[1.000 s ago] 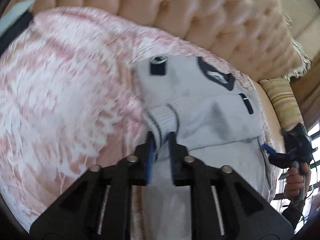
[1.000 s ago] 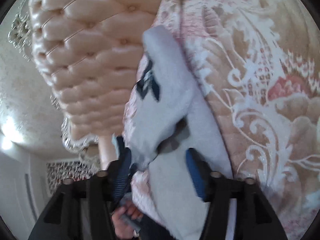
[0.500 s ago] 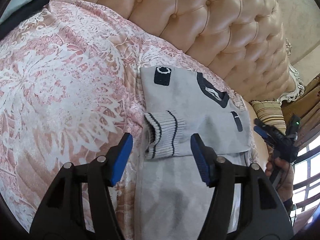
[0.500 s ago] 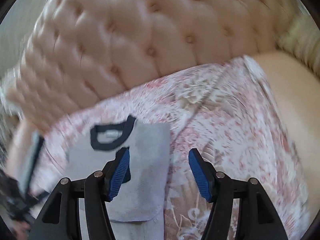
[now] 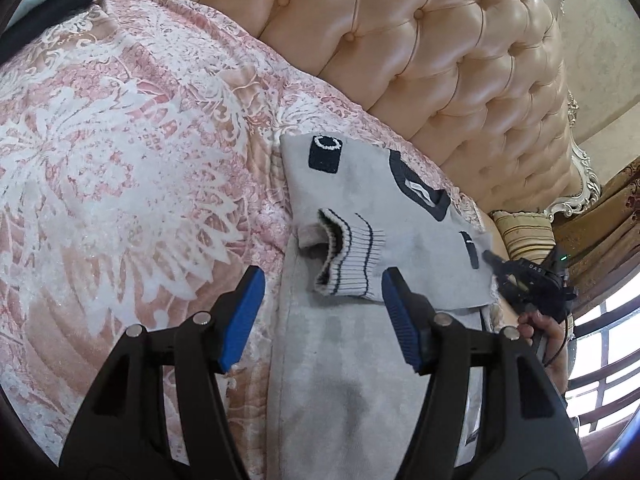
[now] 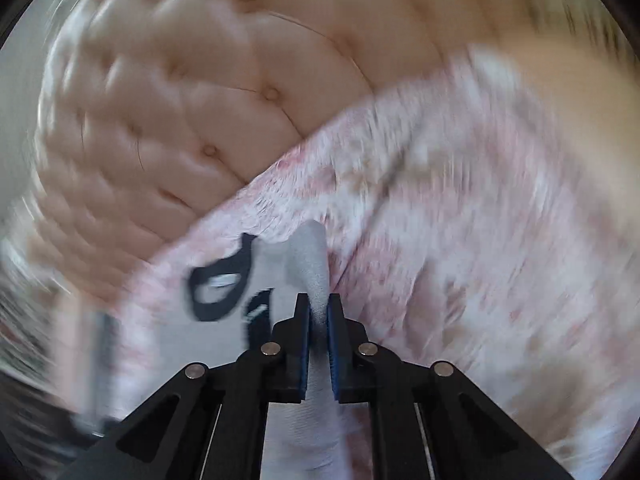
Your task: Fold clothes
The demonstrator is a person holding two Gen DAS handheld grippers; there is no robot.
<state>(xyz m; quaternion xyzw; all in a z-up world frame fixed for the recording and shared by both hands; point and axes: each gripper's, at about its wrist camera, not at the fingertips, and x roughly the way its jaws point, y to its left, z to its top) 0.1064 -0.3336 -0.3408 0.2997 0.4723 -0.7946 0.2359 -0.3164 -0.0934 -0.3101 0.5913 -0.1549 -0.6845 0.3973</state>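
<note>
A grey sweater (image 5: 360, 200) with a dark collar lies on the pink bedspread (image 5: 120, 160), its sleeve folded across the chest so the striped cuff (image 5: 352, 260) rests on top. My left gripper (image 5: 322, 316) is open and empty, just short of the cuff. My right gripper (image 6: 319, 320) is shut on a raised fold of the sweater's grey fabric (image 6: 312, 264) at its edge; the right wrist view is blurred. It also shows in the left wrist view (image 5: 520, 276) at the sweater's far side.
A tufted peach headboard (image 5: 420, 60) runs behind the bed. A striped cushion (image 5: 524, 232) sits at the far right, with a window (image 5: 600, 340) beyond. A dark object (image 5: 48, 12) lies at the top left of the bed.
My left gripper let go of the cuff, opened and drew back. My right gripper swung to the sweater's edge and shut on a fold of fabric.
</note>
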